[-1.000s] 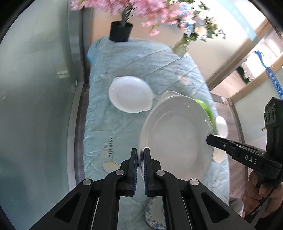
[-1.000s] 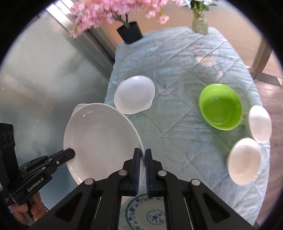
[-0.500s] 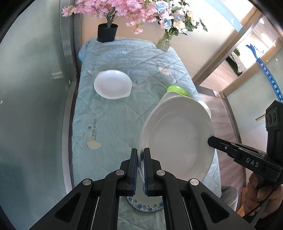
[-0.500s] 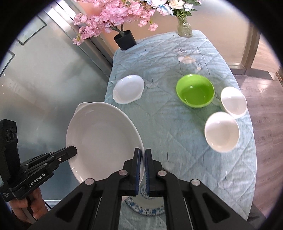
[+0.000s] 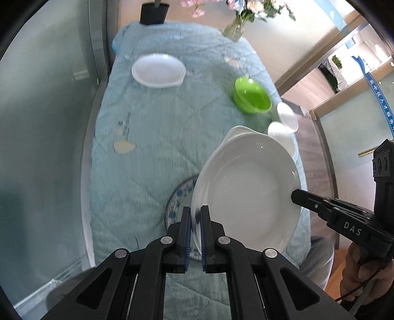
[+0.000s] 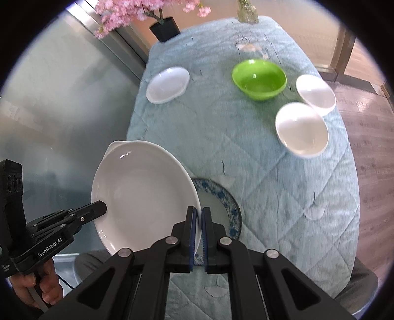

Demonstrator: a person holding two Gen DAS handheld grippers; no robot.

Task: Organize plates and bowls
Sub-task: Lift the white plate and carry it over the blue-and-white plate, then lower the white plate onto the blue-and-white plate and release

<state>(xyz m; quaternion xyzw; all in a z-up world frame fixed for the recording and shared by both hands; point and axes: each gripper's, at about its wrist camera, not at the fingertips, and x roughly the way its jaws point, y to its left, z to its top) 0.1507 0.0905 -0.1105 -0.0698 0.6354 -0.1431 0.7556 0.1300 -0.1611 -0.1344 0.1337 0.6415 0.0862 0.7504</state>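
Observation:
Both grippers hold one large white plate (image 5: pixel 248 189) by opposite rims, in the air above the table's near end. My left gripper (image 5: pixel 195 214) is shut on its left rim; my right gripper (image 6: pixel 198 216) is shut on its right rim. The plate also shows in the right wrist view (image 6: pixel 142 194). Under it lies a blue-patterned plate (image 6: pixel 221 204), partly hidden, also in the left wrist view (image 5: pixel 179 197). A small white plate (image 6: pixel 168 85), a green bowl (image 6: pixel 259 78) and two white bowls (image 6: pixel 301 129) (image 6: pixel 316 94) sit farther back.
The table has a light blue quilted cloth (image 6: pixel 221 128). A black pot with pink blossoms (image 6: pixel 165 28) and a glass vase (image 6: pixel 246 11) stand at the far end. A glass wall (image 5: pixel 49 98) runs along the left; wooden floor (image 6: pixel 364 110) lies to the right.
Both grippers have carried the large white plate back toward the near end and lower, so the blue-patterned plate now shows more under it. Grips are unchanged.

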